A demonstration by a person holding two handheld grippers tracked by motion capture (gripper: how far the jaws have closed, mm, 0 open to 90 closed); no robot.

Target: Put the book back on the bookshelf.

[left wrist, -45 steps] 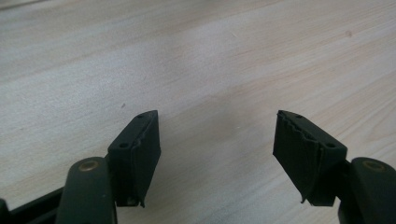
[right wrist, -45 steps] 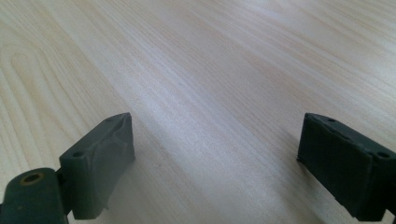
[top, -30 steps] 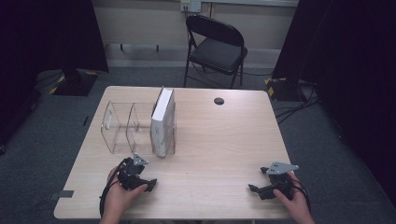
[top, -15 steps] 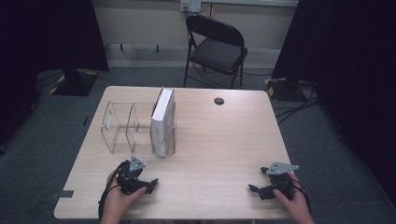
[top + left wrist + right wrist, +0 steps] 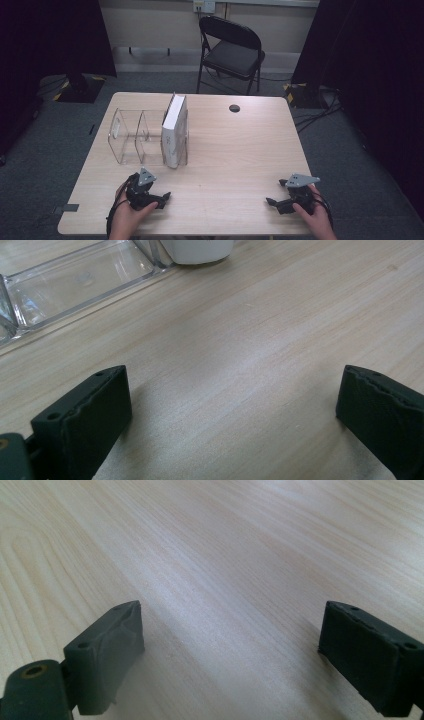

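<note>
Bare wood table (image 5: pixel 235 165), both tools (image 5: pixel 162 199) near front edge, organizer (image 5: pixel 130 137) left

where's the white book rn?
High view: the white book stands on edge in the rightmost slot of the clear rack, left half of the table, just beyond the left hand-held gripper.

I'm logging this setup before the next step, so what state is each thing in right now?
White rectangular box: upright on edge in the rightmost slot of the rack.
Clear acrylic divided rack: its other slots empty.
Left tongs: jaws wide open, just been opening, nothing between them.
Right tongs: jaws open, nothing between them.
Black folding chair: unfolded, seat vacant.
Light wooden table: bare between the tongs.
</note>
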